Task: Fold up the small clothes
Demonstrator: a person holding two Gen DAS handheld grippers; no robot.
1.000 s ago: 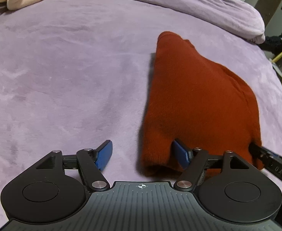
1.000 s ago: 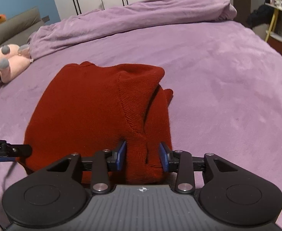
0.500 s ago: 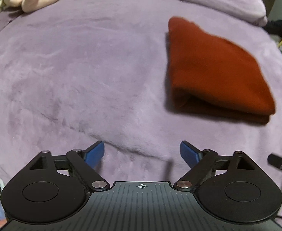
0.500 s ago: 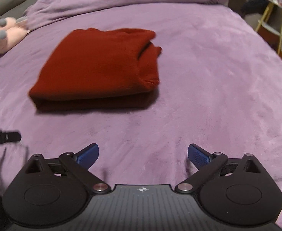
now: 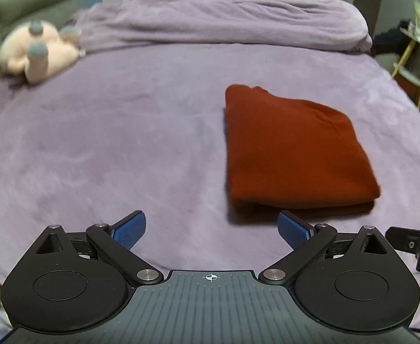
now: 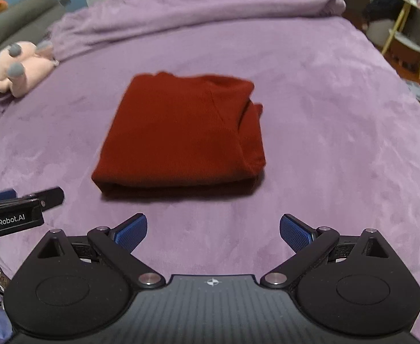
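On the purple bed (image 6: 310,91) the red sweater (image 6: 181,132) lies folded; my left tongs (image 5: 211,226) and right tongs (image 6: 213,229) hang released, so I judge only tidying remains

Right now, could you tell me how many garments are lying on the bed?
1: a folded red sweater lies mid-bed on the purple blanket; no others show.

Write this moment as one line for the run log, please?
stage: fold looks done | red sweater: folded, flat on purple bed | left gripper: open, empty | right gripper: open, empty | plush toy: far left
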